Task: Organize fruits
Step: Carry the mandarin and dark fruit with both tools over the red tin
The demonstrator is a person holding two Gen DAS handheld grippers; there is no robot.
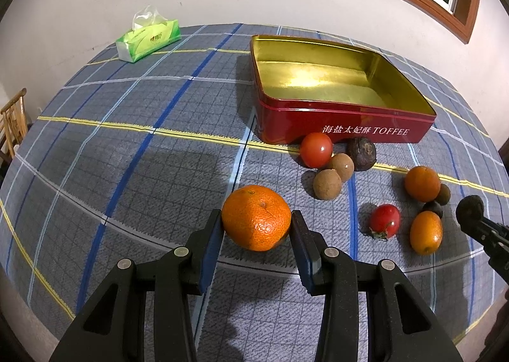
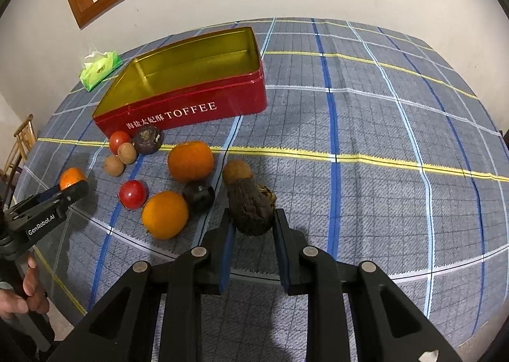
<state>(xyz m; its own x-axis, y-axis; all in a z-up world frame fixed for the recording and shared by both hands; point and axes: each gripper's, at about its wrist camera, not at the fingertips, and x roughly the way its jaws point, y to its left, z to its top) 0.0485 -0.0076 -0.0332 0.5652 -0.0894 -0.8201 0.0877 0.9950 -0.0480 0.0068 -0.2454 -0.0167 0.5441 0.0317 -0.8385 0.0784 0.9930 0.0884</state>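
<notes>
My left gripper [image 1: 256, 224] is shut on a large orange mandarin [image 1: 256, 217], held over the cloth. My right gripper [image 2: 253, 222] is shut on a dark brown wrinkled fruit [image 2: 251, 207]. The empty red toffee tin [image 1: 343, 120] with a gold inside stands beyond the fruit; it also shows in the right wrist view [image 2: 191, 107]. Loose fruit lies in front of it: two red tomatoes [image 2: 133, 194], two oranges [image 2: 190, 160], brown longans [image 2: 126, 152] and dark fruits [image 2: 198, 195]. The right gripper shows at the left wrist view's right edge [image 1: 470, 209].
A green tissue pack [image 1: 148, 40] lies at the far left by the wall. The blue plaid tablecloth [image 2: 381, 155] covers the table. A wooden chair [image 1: 12, 120] stands off the left edge. The person's hand [image 2: 28, 292] holds the left gripper.
</notes>
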